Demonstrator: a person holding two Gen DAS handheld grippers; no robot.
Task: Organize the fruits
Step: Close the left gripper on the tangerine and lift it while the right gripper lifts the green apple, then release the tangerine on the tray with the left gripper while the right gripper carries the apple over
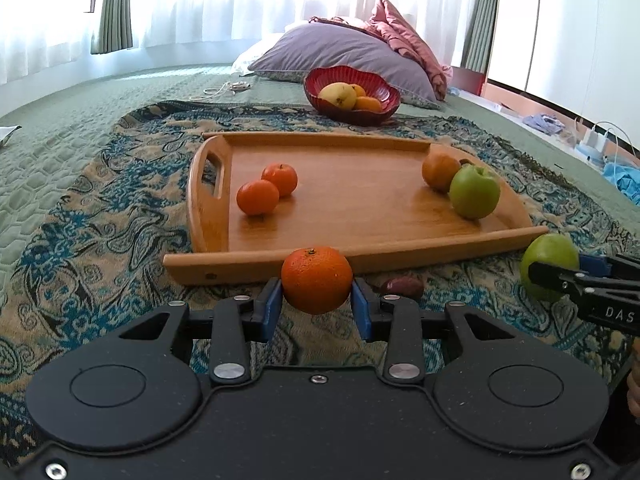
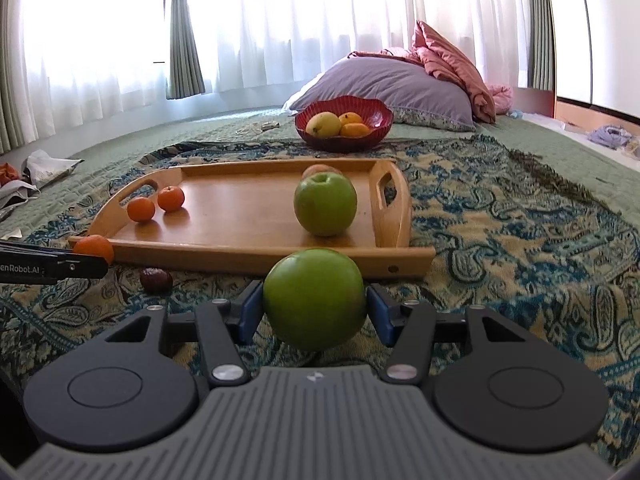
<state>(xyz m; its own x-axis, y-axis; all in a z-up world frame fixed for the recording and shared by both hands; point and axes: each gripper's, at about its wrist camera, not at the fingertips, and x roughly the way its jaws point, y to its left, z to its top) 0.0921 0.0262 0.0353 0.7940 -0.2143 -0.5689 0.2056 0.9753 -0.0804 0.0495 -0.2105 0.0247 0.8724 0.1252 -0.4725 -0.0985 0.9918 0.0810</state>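
Paisley throw [image 2: 500, 216] over green quilt [image 1: 60, 152], curtained window [image 2: 280, 20]

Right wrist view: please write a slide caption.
Right gripper holds a green apple before the wooden tray.

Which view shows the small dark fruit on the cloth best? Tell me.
The right wrist view: the dark fruit lies clear on the patterned cloth. In the left wrist view it sits half hidden behind a gripper finger.
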